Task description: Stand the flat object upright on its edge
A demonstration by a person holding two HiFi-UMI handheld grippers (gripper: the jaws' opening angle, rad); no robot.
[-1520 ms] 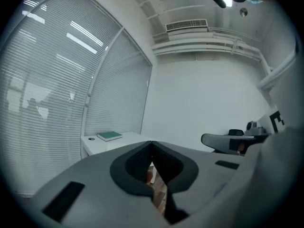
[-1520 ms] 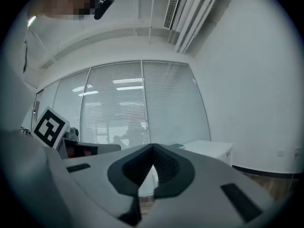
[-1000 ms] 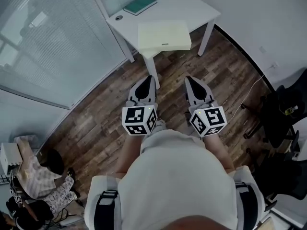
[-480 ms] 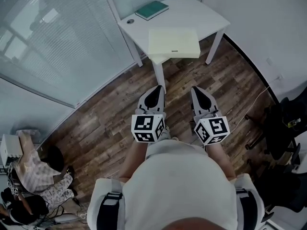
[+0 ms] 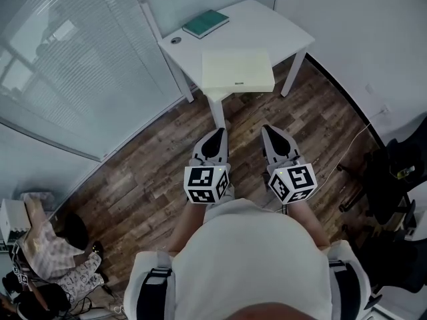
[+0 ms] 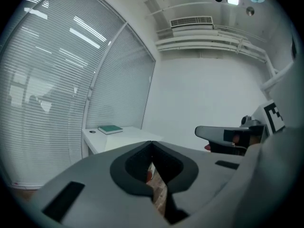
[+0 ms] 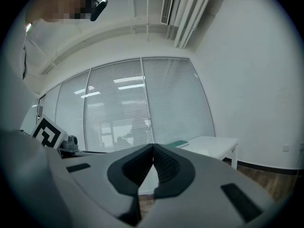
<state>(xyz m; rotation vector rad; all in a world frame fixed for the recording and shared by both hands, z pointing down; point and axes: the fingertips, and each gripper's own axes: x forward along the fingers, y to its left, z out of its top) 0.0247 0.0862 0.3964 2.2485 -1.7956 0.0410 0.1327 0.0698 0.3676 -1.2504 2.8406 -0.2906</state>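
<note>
- Both the left gripper point(image 5: 217, 133) and the right gripper point(image 5: 270, 129) have their fingers clenched on nothing. Each gripper view shows the tips pressed together with only floor and room beyond. If they reach the work like this, they will shove the thing instead of taking hold of it.
- The likeliest task piece, a green book point(image 5: 205, 23), lies flat at the far corner of the white tabletop point(image 5: 267, 25), well apart from both grippers and close to the edge by the glass wall point(image 5: 80, 65). A sideways nudge from a closed tip could slide it off that edge.
- The book lies flush on the tabletop, so the fingers have little to get under. Prying at one edge may spin or skate it rather than tip it up.
- Once raised, a thin book on its edge has a narrow base. Letting go before it balances, or brushing it on the way out, would probably knock it flat again.
- A pale flat slab point(image 5: 237, 71) lies nearer, between the grippers and the book, and seems to hang over the tabletop's near edge. An arm reaching across could catch it and drop it onto the wooden floor point(image 5: 153, 159).
- The slab is also flat, so the wrong piece could be picked.
- The table leg point(image 5: 217, 112) stands just ahead of the left gripper, and a low approach could strike it.
</note>
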